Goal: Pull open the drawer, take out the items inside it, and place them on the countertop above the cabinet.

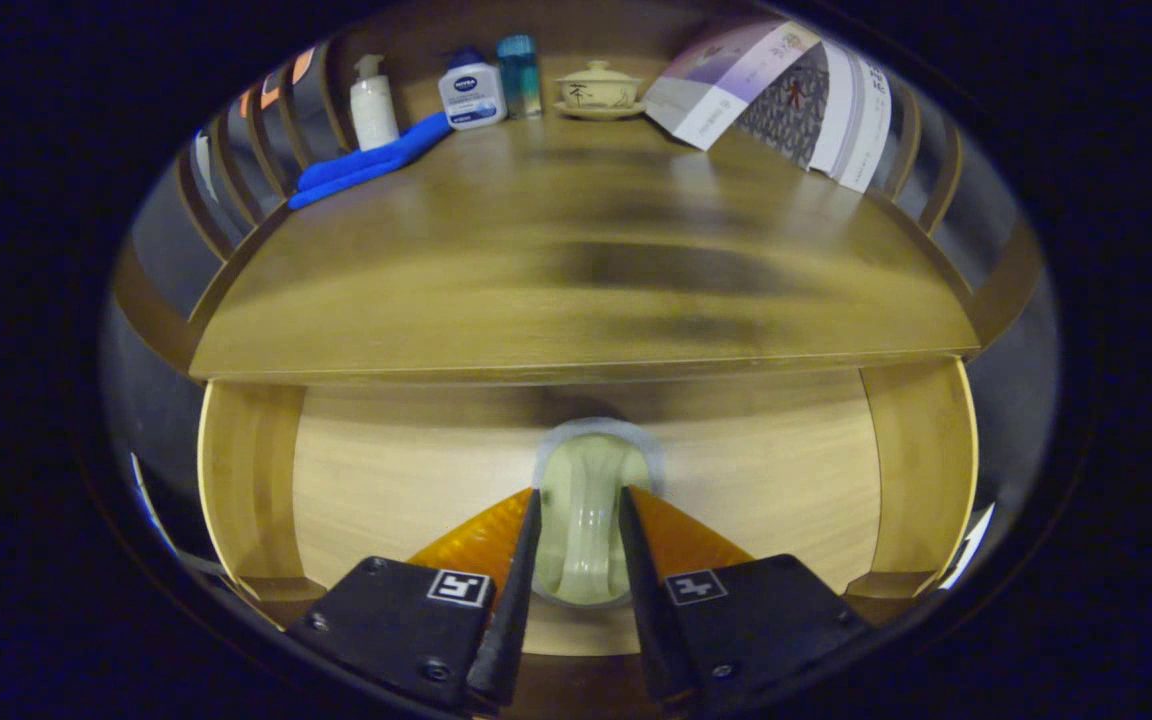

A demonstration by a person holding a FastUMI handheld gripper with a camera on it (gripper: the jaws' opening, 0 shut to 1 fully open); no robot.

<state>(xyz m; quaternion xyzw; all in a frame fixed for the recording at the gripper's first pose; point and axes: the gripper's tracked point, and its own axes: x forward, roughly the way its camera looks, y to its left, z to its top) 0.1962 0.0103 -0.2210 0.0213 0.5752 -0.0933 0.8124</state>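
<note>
My gripper [579, 492] is shut on a pale green, translucent cup-like item [586, 530], with both fingers pressing its sides. The item hangs over the open drawer [246, 480], whose light wooden floor shows bare around it. Whether the item touches the drawer floor I cannot tell. Just beyond and above the drawer lies the wooden countertop [576, 270], its front edge overhanging the back of the drawer.
Along the back of the countertop stand a white pump bottle [373, 105], a blue cloth [368, 162], a white bottle with a blue cap [472, 92], a teal bottle [519, 75], a lidded tea bowl on a saucer [598, 92] and an open booklet [786, 95]. Slatted wooden sides flank the counter.
</note>
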